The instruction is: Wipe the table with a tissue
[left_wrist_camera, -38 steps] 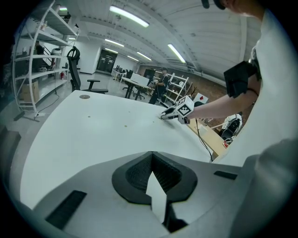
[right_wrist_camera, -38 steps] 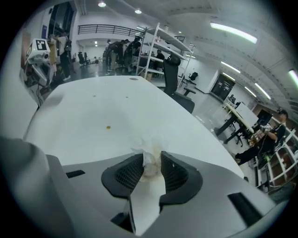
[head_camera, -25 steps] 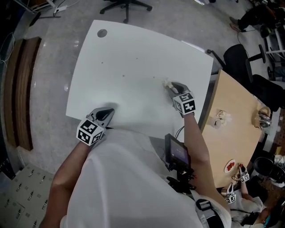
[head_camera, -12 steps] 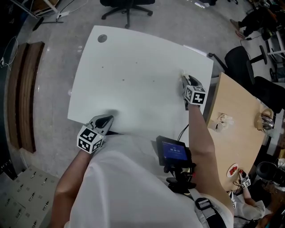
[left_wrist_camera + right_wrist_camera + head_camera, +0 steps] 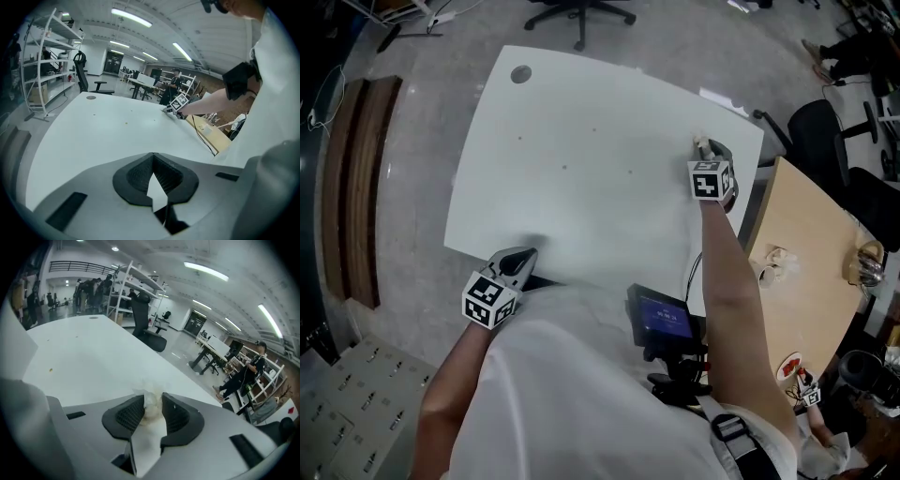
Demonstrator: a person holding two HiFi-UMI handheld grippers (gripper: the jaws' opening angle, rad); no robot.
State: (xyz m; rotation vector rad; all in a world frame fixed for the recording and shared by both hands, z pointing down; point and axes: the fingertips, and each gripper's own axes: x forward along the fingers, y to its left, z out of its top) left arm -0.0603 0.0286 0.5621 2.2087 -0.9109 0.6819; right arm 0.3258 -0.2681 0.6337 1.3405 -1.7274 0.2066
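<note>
The right gripper (image 5: 707,150) sits near the far right edge of the white rectangular surface (image 5: 572,178). Its jaws pinch a crumpled, faintly stained white tissue (image 5: 151,411), held down against that surface. The left gripper (image 5: 521,259) rests at the near edge, jaws pressed together on nothing.

The counter (image 5: 581,187) fills the middle of the head view, with a round hole (image 5: 521,73) near its far left corner. The left hand-held gripper (image 5: 523,255) is at the near edge, toward the left. The right hand-held gripper (image 5: 707,148) is well apart from it, by the far right corner, with a tissue (image 5: 151,405) between its jaws. A wooden table (image 5: 806,253) stands just right of the counter. An office chair (image 5: 579,11) stands beyond the far edge.
</note>
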